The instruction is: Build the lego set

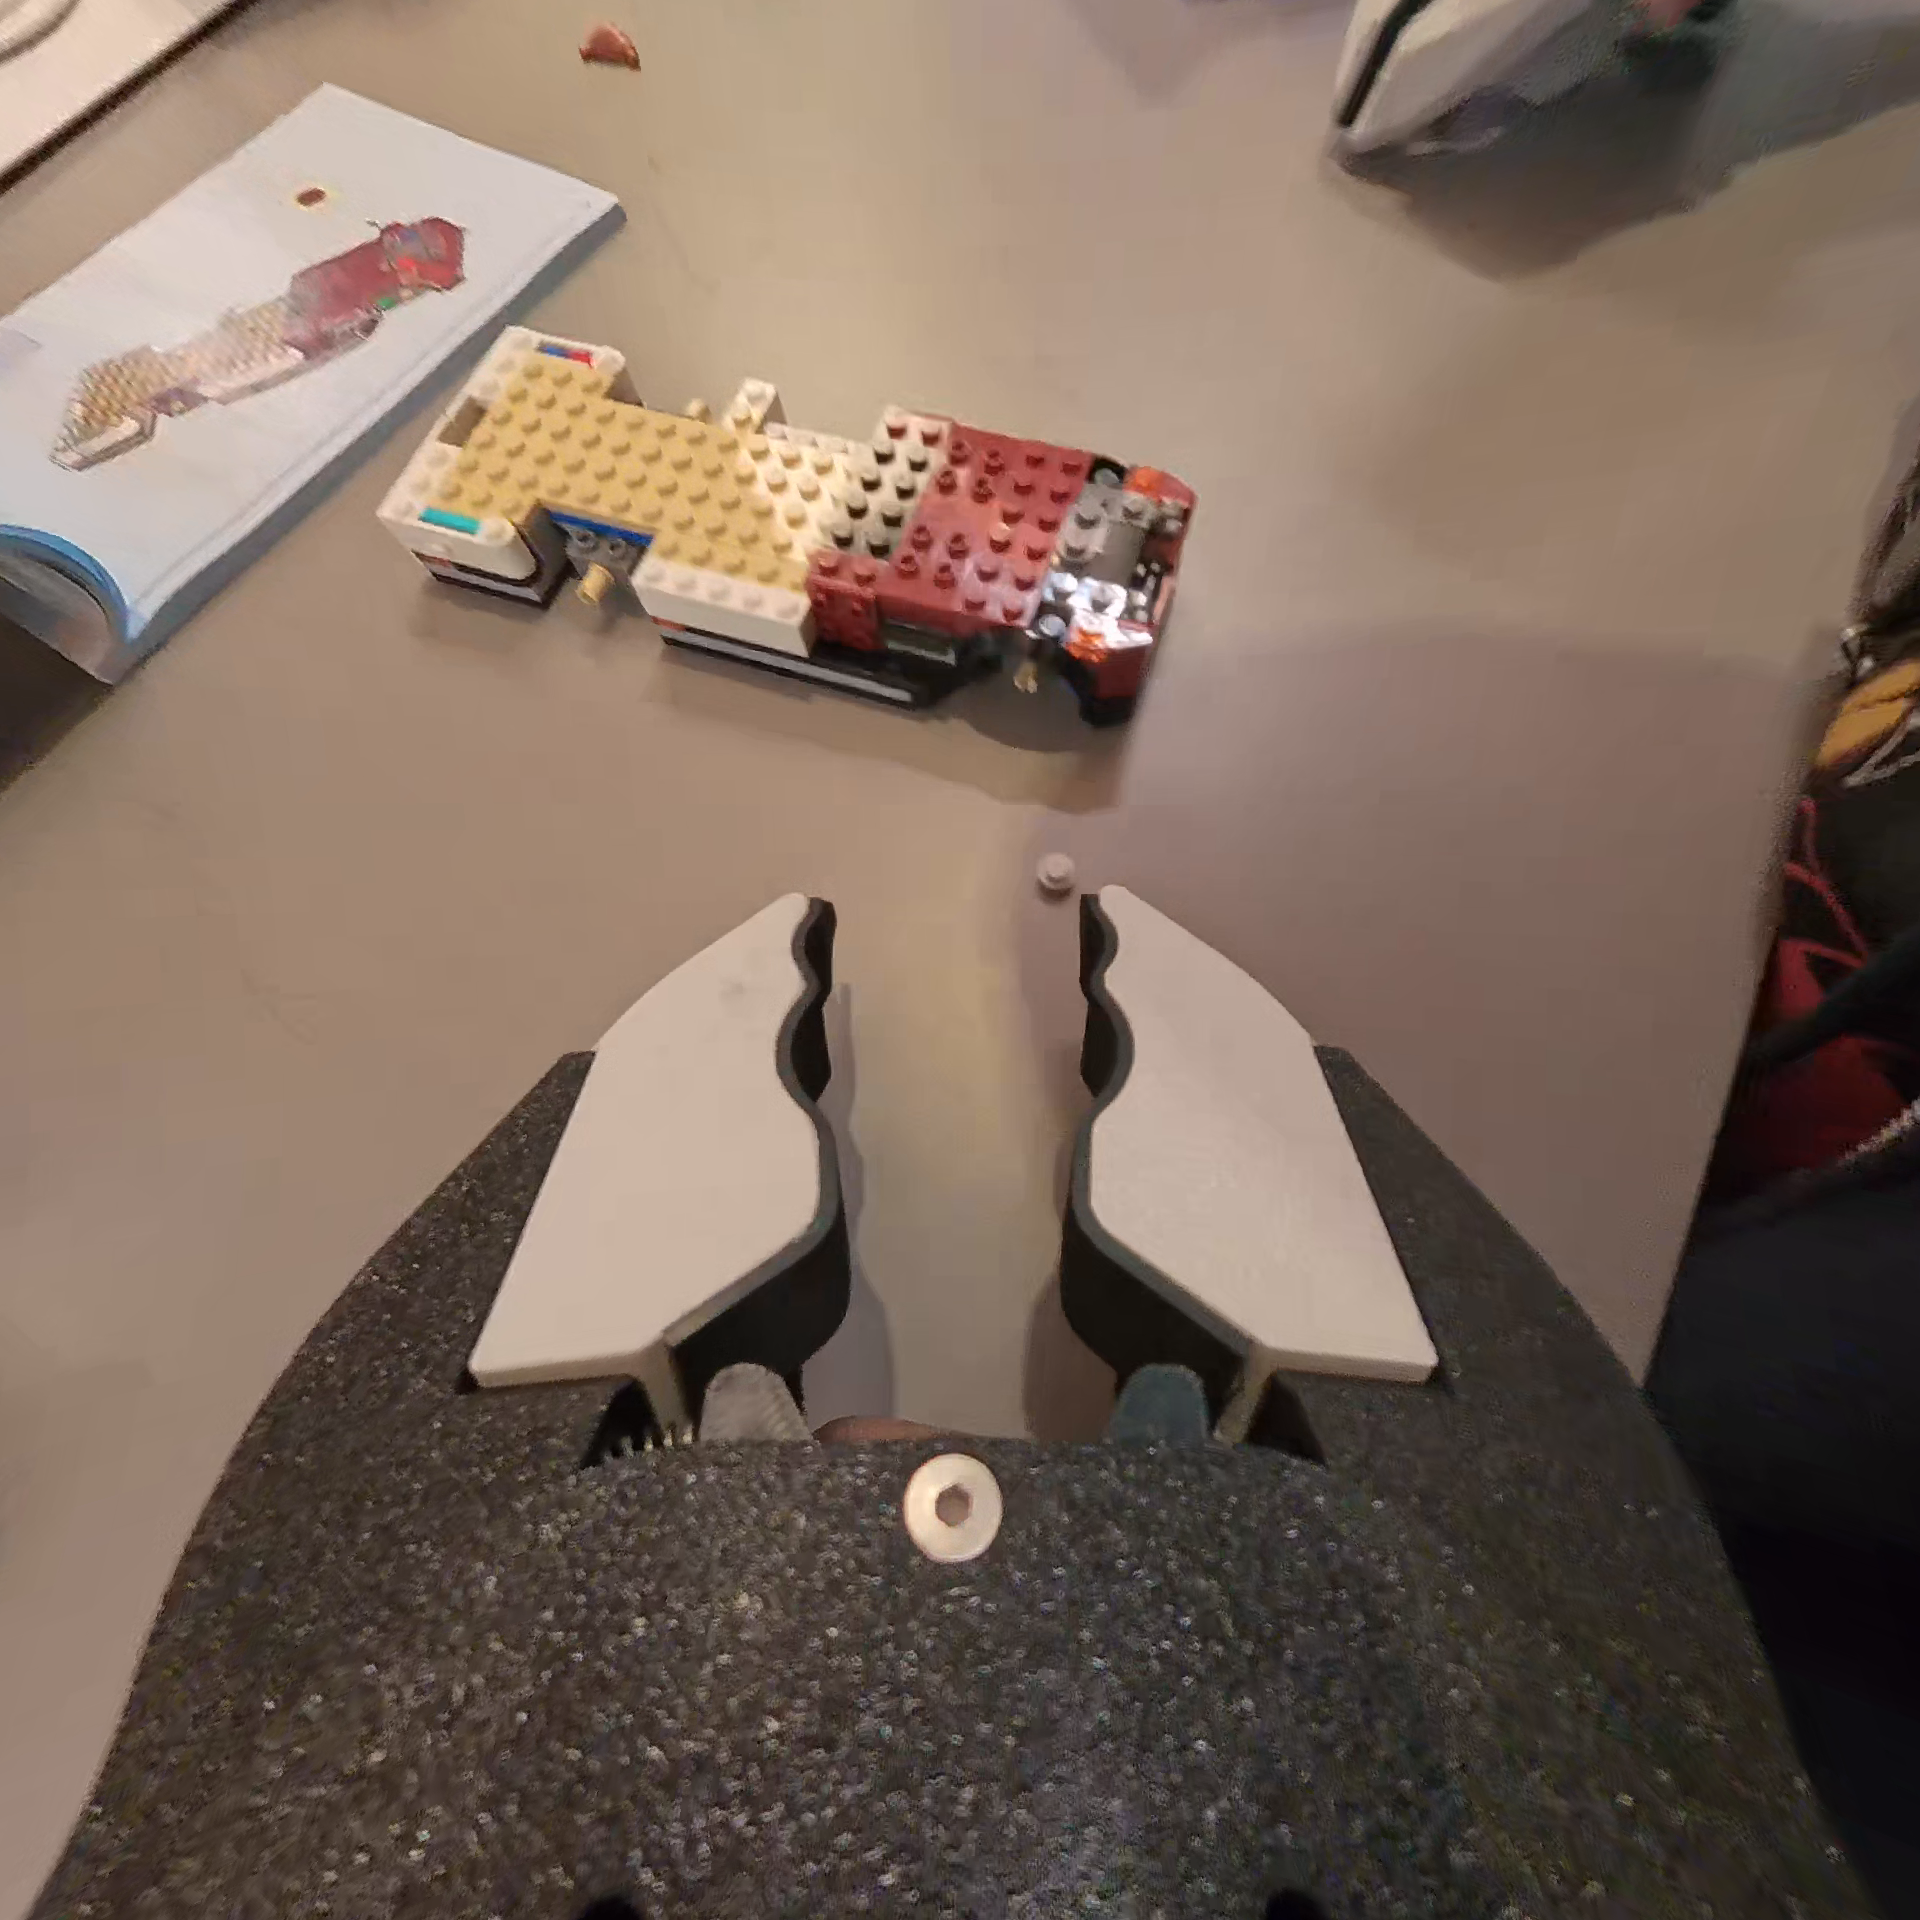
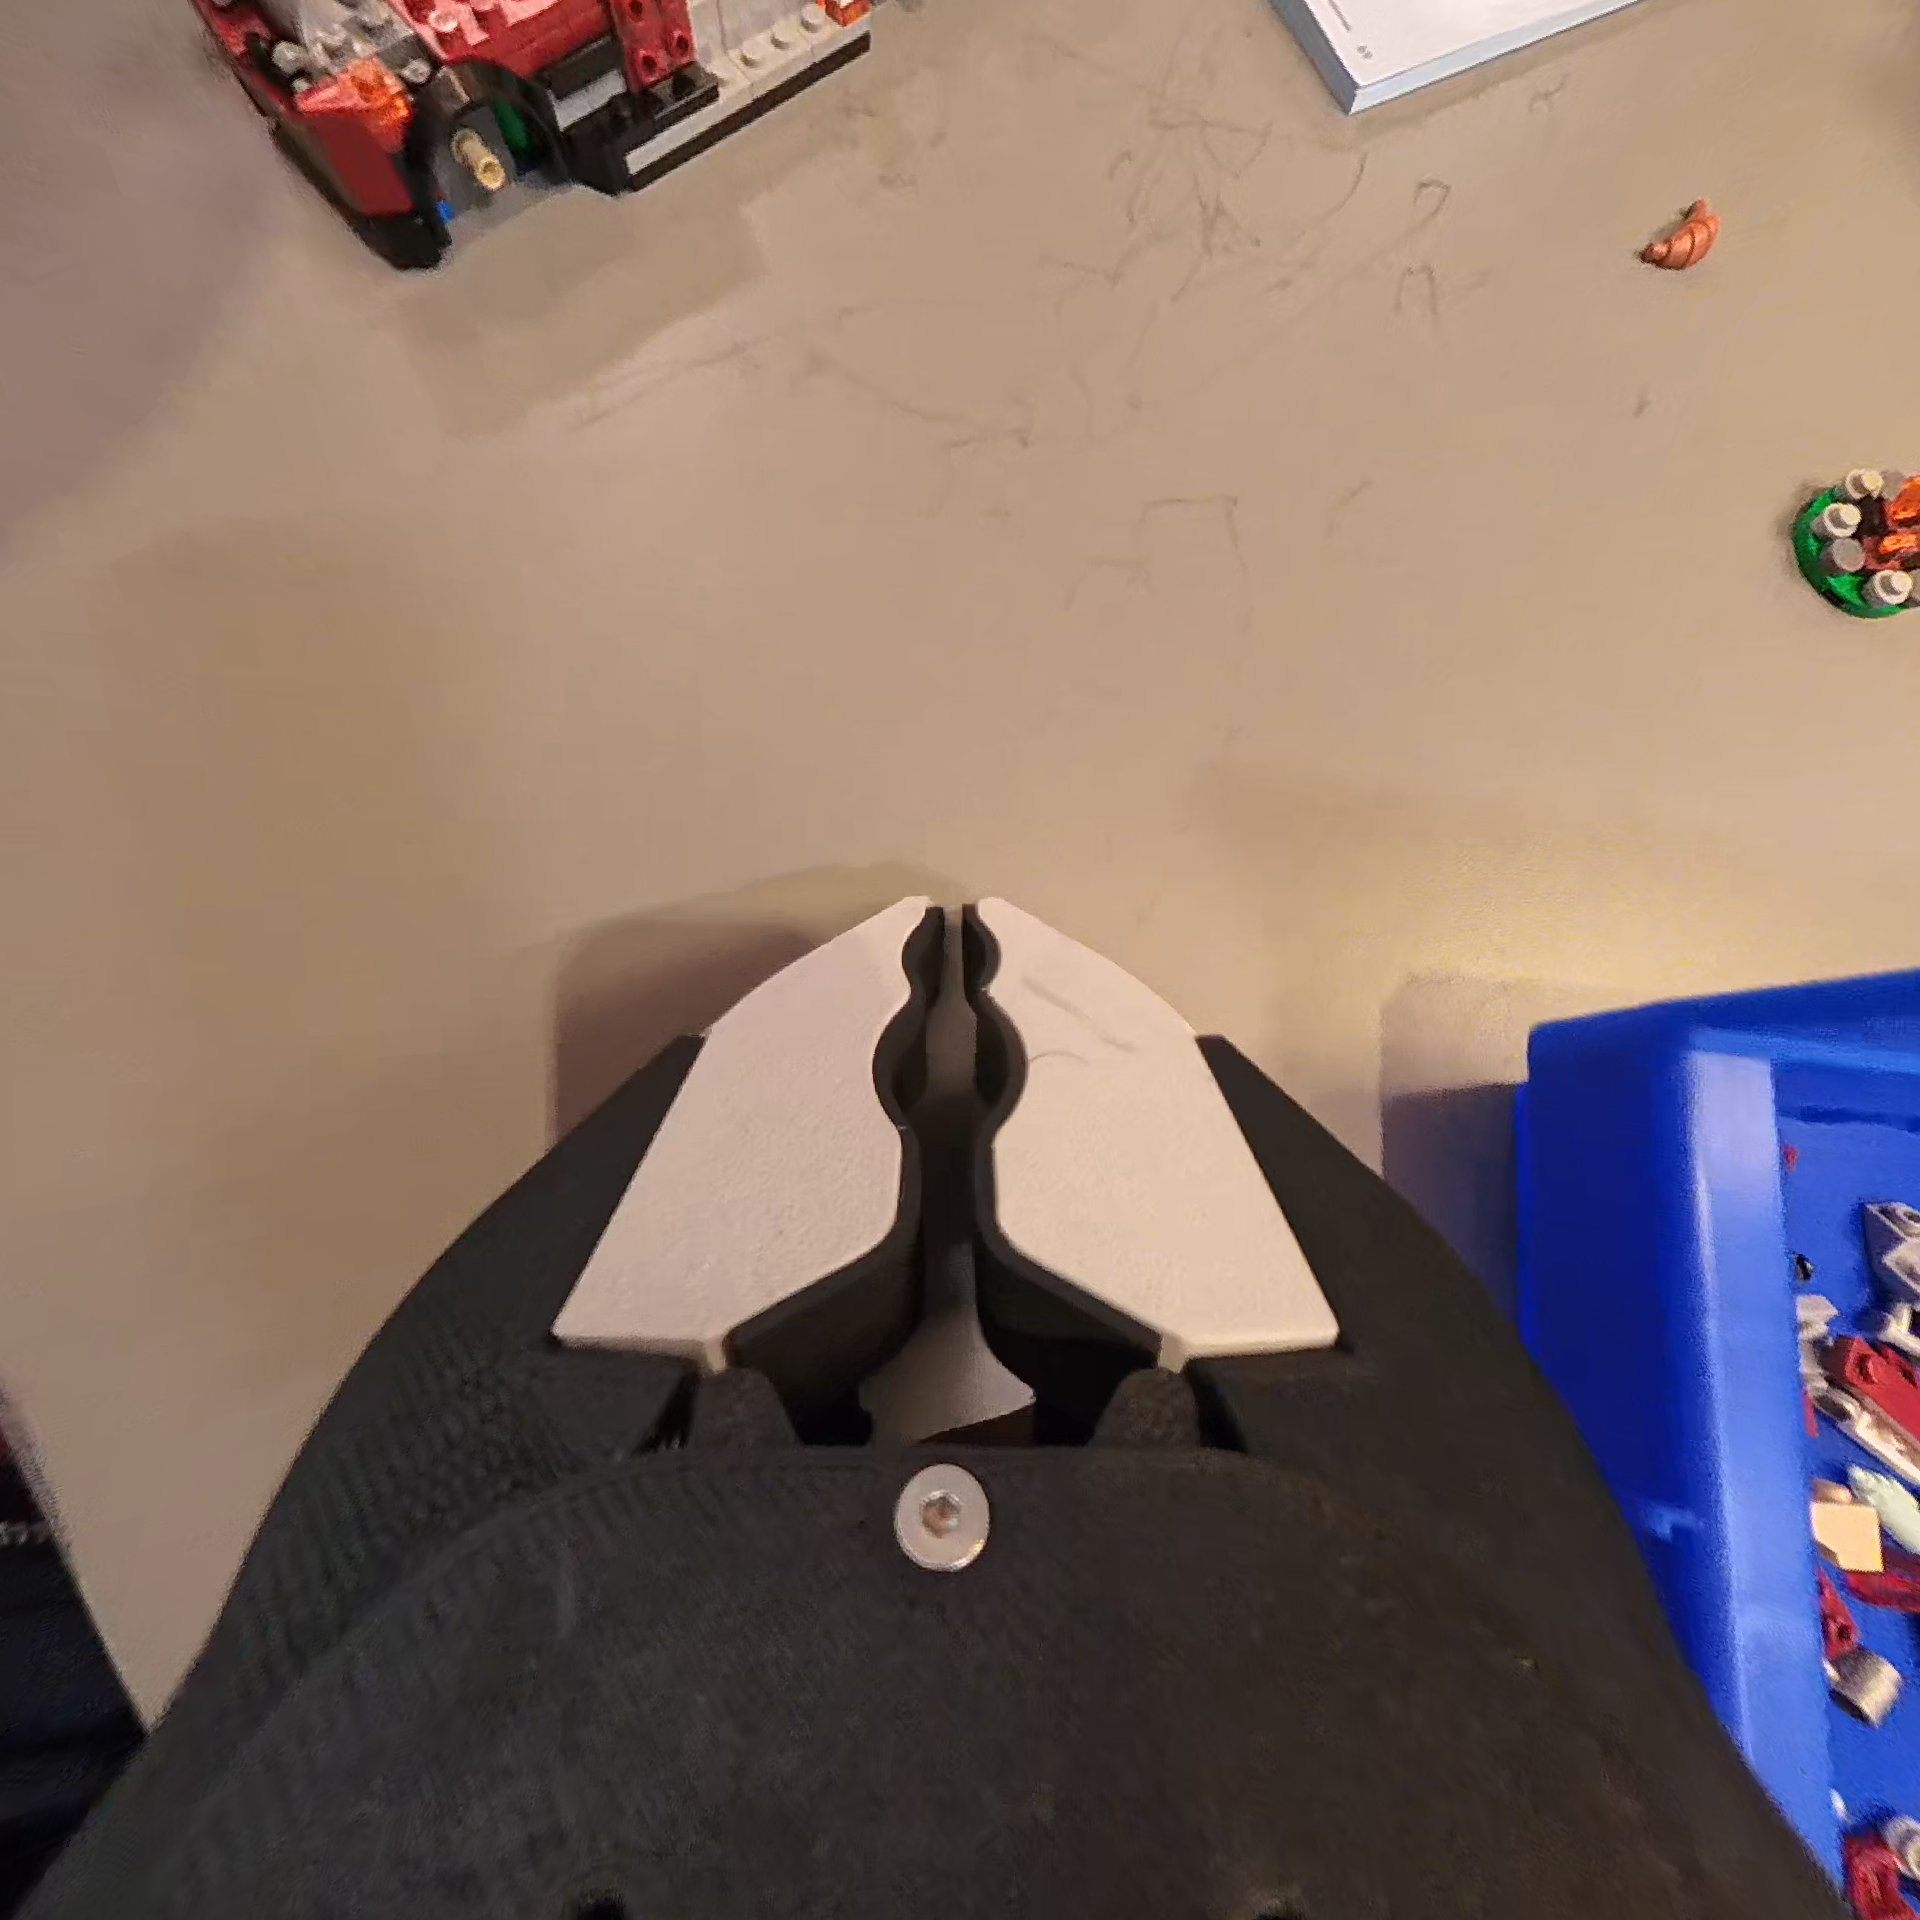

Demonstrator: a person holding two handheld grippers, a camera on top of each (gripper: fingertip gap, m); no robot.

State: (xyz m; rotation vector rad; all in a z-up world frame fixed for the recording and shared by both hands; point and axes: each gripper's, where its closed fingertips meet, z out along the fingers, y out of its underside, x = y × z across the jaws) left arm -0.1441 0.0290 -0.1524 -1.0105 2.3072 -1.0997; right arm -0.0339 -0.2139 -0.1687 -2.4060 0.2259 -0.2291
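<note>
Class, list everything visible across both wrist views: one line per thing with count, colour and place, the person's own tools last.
Brick vehicle model: one, tan, white and dark red, mid-table.
Instruction booklet: one, pale blue, open, left of the model.
Round stud piece: one, grey, just ahead of the left tongs' right fingertip, not touching.
Curved brown piece: one, far table.
Round green brick assembly: one, right edge.
Parts bin: one, blue, holding loose bricks, right of the right tongs.
Table: one, beige.
Left tongs: open, empty.
Right tongs: nearly closed, nothing visible between them.
</note>
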